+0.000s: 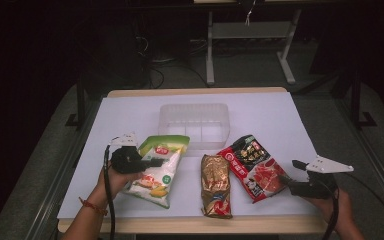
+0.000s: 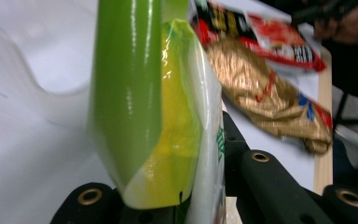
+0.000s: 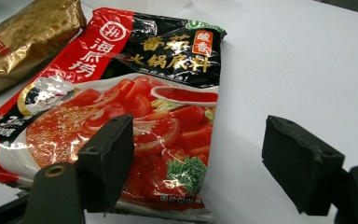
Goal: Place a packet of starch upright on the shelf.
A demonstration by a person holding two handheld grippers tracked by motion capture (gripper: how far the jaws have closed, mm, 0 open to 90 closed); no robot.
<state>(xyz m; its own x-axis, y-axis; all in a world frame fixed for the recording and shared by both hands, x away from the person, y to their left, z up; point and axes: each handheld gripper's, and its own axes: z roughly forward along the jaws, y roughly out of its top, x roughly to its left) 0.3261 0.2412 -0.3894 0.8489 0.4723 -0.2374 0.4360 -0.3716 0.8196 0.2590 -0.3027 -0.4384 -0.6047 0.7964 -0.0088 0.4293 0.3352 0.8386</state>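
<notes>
A green and white snack bag [image 1: 159, 172] lies at the table's front left, its left edge lifted. My left gripper [image 1: 152, 162] is shut on that edge. In the left gripper view the bag [image 2: 130, 93] stands pinched between the black jaws of that gripper [image 2: 168, 186]. A gold bag [image 1: 216, 185] lies in the middle front, with a red and black sauce packet [image 1: 252, 167] to its right. My right gripper [image 1: 285, 180] rests low beside the packet's right end, open. In the right gripper view its jaws [image 3: 200, 140] stand wide apart, and the packet [image 3: 135, 102] lies just ahead of the left jaw.
A clear plastic bin [image 1: 194, 106] stands behind the bags at mid-table, and its wall [image 2: 28, 84] shows in the left gripper view. The white table cover [image 1: 280, 120] ends at a wooden front edge [image 1: 190, 223]. Table legs and cables are behind.
</notes>
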